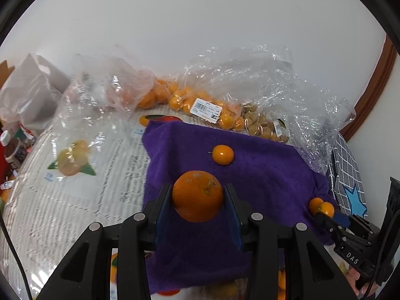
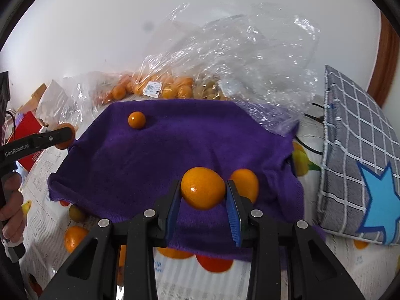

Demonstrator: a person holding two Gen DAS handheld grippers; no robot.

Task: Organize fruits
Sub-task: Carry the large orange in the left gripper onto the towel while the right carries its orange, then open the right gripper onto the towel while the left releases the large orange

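Note:
A purple cloth (image 1: 262,187) (image 2: 175,145) lies on the printed tablecloth. My left gripper (image 1: 197,197) is shut on a large blemished orange (image 1: 197,195) above the cloth's near left part; it also shows in the right wrist view (image 2: 65,137). My right gripper (image 2: 203,192) is shut on a small smooth kumquat (image 2: 202,187) above the cloth's right part, beside a second kumquat (image 2: 246,182) lying on the cloth; both show in the left wrist view (image 1: 321,206). Another kumquat (image 1: 223,154) (image 2: 136,120) rests alone on the cloth farther back.
Clear plastic bags of oranges (image 1: 200,105) (image 2: 155,87) and brown fruits (image 1: 265,125) lie behind the cloth by the white wall. A grey checked cushion with a blue star (image 2: 360,162) stands at the right. A bottle (image 1: 10,147) and white bags (image 1: 30,92) sit at the left.

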